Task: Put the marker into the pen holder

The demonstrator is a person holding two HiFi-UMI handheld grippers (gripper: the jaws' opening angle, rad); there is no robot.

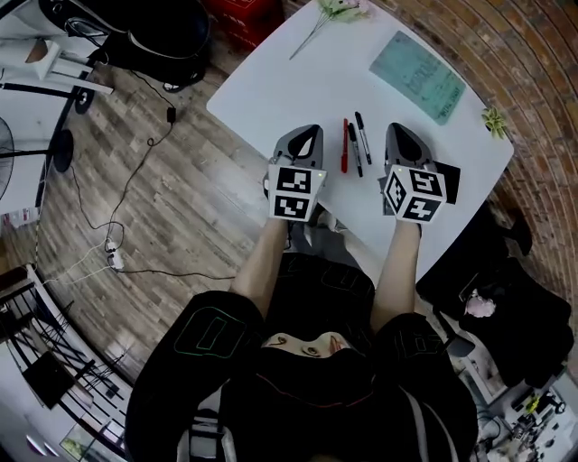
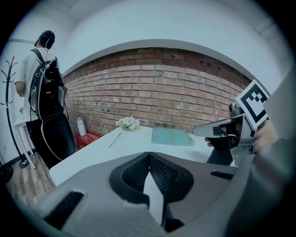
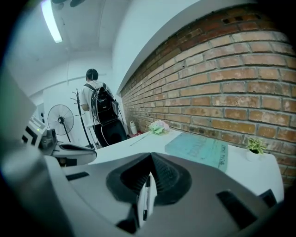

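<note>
Three markers lie side by side on the white table (image 1: pixel 271 81): a red marker (image 1: pixel 344 144) and two black markers (image 1: pixel 354 150) (image 1: pixel 363 137). My left gripper (image 1: pixel 310 135) rests just left of them, jaws shut and holding nothing (image 2: pixel 149 155). To the right of the markers is my right gripper (image 1: pixel 398 133), also shut and empty (image 3: pixel 151 158). Through the slit below its tips, one black marker (image 3: pixel 145 200) shows on the table. A black container (image 1: pixel 449 182), apparently the pen holder, stands by the right gripper's outer side. It also shows as a dark holder (image 2: pixel 219 156) in the left gripper view.
A teal notebook (image 1: pixel 417 77) lies at the far right of the table, a flower sprig (image 1: pixel 332 13) at the far edge, and a small potted plant (image 1: pixel 494 120) at the right corner. A person with a backpack (image 2: pixel 44 78) stands by a coat rack. Cables cross the wood floor.
</note>
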